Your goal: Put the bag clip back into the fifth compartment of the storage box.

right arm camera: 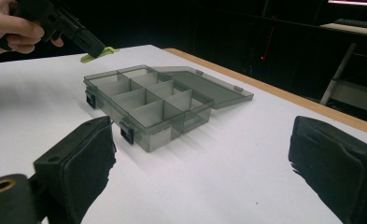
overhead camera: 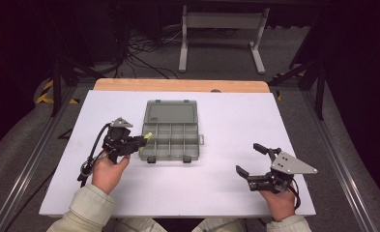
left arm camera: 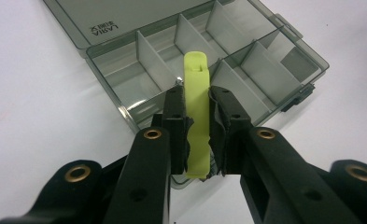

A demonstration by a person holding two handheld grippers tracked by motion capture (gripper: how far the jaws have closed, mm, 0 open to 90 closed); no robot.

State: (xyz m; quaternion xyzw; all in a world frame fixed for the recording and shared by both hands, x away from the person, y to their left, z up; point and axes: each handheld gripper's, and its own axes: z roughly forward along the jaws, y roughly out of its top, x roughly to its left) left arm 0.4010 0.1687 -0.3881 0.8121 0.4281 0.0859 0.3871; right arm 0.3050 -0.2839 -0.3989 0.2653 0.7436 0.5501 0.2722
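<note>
Left of centre in the high view, the left gripper (overhead camera: 141, 140) is at the left edge of a grey compartment box (overhead camera: 170, 135) and grasps a yellow-green plastic piece (overhead camera: 148, 136) between its jaws. Seen from the left gripper view, this piece (left arm camera: 196, 112) stands long and narrow between the two black pads (left arm camera: 175, 116), which press on it from both sides — its far end reaches out over the near compartments of the box (left arm camera: 125, 77), and its near end is low between the jaws. Whether the piece touches the box wall, I cannot tell.

The box lies open near the middle of the white table (overhead camera: 226, 116), its lid (overhead camera: 171, 112) folded flat toward the upper part of the frame, and the two latches (overhead camera: 151, 159) face the lower edge.

At the lower right of the high view, the right gripper (overhead camera: 252, 158) is held low over the table, well apart from the box. Its jaws are released and stand wide, with nothing between them — the right gripper view has the box (right arm camera: 148, 100) in the gap and the left gripper (right arm camera: 85, 43) with the piece (right arm camera: 99, 53) at the upper left.
</note>
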